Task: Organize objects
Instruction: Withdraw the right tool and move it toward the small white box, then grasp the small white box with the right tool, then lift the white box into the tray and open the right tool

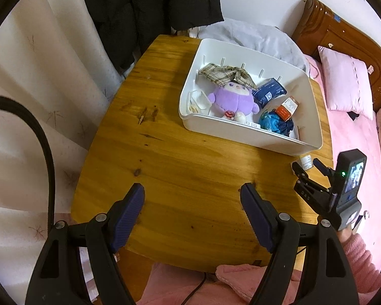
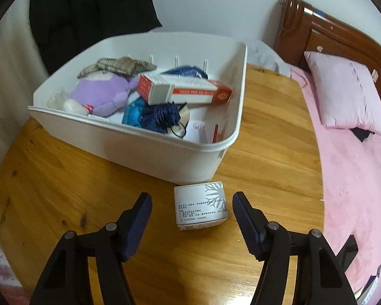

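Note:
A white bin (image 1: 243, 128) (image 2: 144, 150) stands on the wooden table (image 1: 180, 172) (image 2: 68, 188). Inside lie a purple plush toy (image 1: 231, 99) (image 2: 101, 94), a plaid cloth (image 1: 228, 75), a red and white carton (image 2: 183, 92) and a dark blue bundle (image 2: 160, 115). A small white box (image 2: 200, 208) rests on the table just in front of the bin. My right gripper (image 2: 191, 199) is open around that box, its pads apart from it. My left gripper (image 1: 191, 190) hangs open over bare wood. The right gripper (image 1: 308, 170) shows in the left wrist view beside the small box (image 1: 306, 161).
A bed with a pink cover (image 2: 353, 167) and a pink pillow (image 1: 343, 84) (image 2: 343, 91) runs along the table's right side, with a wooden headboard (image 2: 325, 35). Dark coats (image 1: 149, 5) hang behind the table. Pale curtains (image 1: 38, 101) lie to the left.

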